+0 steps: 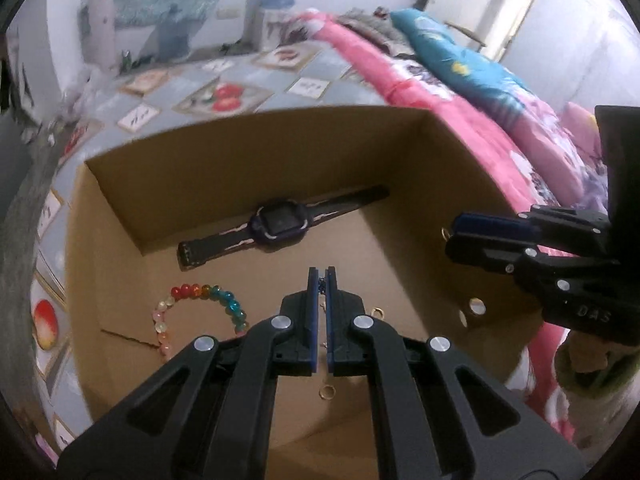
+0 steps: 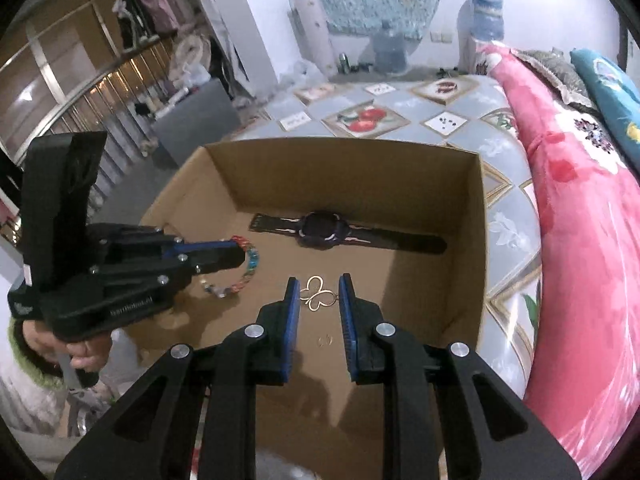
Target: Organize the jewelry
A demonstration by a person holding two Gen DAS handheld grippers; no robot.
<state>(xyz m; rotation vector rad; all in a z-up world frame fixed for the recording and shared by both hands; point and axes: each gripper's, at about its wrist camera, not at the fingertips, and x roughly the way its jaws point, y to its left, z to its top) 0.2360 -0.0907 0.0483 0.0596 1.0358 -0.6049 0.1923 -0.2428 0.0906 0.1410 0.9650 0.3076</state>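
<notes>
Left gripper (image 1: 321, 276) pressed together, pinching thin chain (image 1: 320, 288), apparently. Right gripper (image 2: 319, 294) pinching butterfly pendant (image 2: 318, 294). Watch (image 2: 324, 230) at 12 o'clock inside cardboard box (image 2: 344, 160); bead bracelet (image 1: 200, 312) at 9.

A bed covered by a grey-blue quilted spread (image 2: 512, 216) with fruit-print patches carries an open brown cardboard box (image 2: 348, 172). A rolled pink floral blanket (image 2: 576, 208) lies along its right side, just beside the box.
</notes>
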